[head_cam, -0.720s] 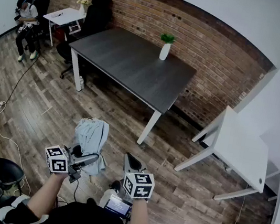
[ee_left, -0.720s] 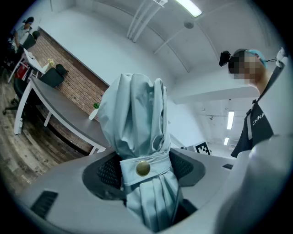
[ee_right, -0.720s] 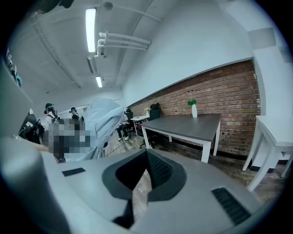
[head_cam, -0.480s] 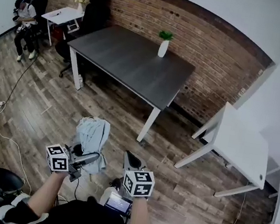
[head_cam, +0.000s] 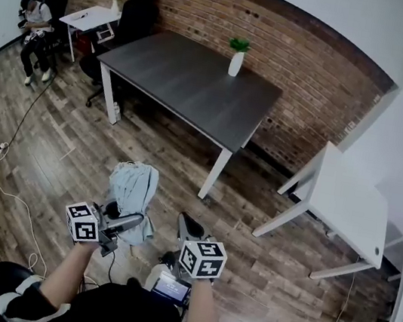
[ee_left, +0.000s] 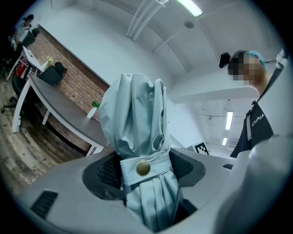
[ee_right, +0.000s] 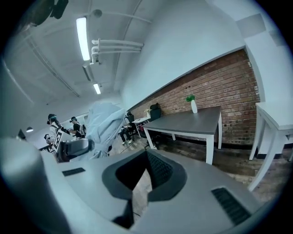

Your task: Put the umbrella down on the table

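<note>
Little change: view edges toward dark table [head_cam: 190,90], upper centre. Left gripper [head_cam: 127,223] still clamps folded umbrella [head_cam: 132,189] at strap, lower left, well short of table. Right gripper [head_cam: 190,229] parted, empty. Carry phase, placement pending.

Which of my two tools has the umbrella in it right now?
The left tool: it is clamped around the folded pale blue umbrella at its strap. The right tool has nothing between its jaws.

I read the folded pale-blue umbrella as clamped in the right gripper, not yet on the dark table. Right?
No: the left gripper holds the umbrella, as the left gripper view shows; the right gripper is open and empty. The umbrella is not yet on the dark table.
</note>
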`<state>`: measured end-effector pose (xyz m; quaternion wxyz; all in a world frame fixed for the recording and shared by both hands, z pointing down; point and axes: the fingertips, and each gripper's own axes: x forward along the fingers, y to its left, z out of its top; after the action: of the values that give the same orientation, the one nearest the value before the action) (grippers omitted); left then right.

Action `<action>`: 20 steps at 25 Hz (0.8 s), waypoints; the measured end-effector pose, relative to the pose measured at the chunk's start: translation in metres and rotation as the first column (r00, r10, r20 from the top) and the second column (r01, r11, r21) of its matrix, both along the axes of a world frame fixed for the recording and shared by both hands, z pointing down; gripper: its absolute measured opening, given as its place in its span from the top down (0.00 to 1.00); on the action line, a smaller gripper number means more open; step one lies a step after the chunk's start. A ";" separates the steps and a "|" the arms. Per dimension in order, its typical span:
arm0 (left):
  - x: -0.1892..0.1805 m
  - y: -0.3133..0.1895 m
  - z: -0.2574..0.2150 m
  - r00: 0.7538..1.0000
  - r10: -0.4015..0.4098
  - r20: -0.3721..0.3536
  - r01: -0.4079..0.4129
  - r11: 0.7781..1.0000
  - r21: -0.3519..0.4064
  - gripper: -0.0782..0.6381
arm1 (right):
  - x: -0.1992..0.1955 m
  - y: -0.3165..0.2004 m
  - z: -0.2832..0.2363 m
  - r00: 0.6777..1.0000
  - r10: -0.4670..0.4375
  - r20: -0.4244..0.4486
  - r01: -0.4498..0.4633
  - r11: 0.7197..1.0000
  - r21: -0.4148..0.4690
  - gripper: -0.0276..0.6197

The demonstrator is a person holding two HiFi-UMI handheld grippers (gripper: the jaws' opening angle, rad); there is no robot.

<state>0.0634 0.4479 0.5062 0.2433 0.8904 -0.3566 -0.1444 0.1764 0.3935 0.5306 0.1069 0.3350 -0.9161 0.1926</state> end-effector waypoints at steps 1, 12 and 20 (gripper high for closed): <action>0.000 -0.001 0.000 1.000 -0.001 0.000 0.001 1.000 0.002 0.48 | -0.001 0.000 -0.001 1.000 -0.003 0.004 0.003 1.000 -0.003 0.95; -0.004 -0.006 0.008 1.000 -0.006 -0.011 0.005 1.000 -0.007 0.48 | -0.006 -0.005 0.012 0.999 -0.026 -0.027 0.026 1.000 -0.017 0.95; -0.007 -0.036 0.009 0.999 -0.019 -0.046 0.017 0.999 -0.039 0.48 | -0.009 -0.038 0.022 0.999 -0.030 -0.024 0.029 0.998 -0.047 0.95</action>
<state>0.0562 0.4121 0.5155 0.2671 0.8787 -0.3617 -0.1603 0.1676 0.3555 0.5521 0.1288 0.3213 -0.9148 0.2080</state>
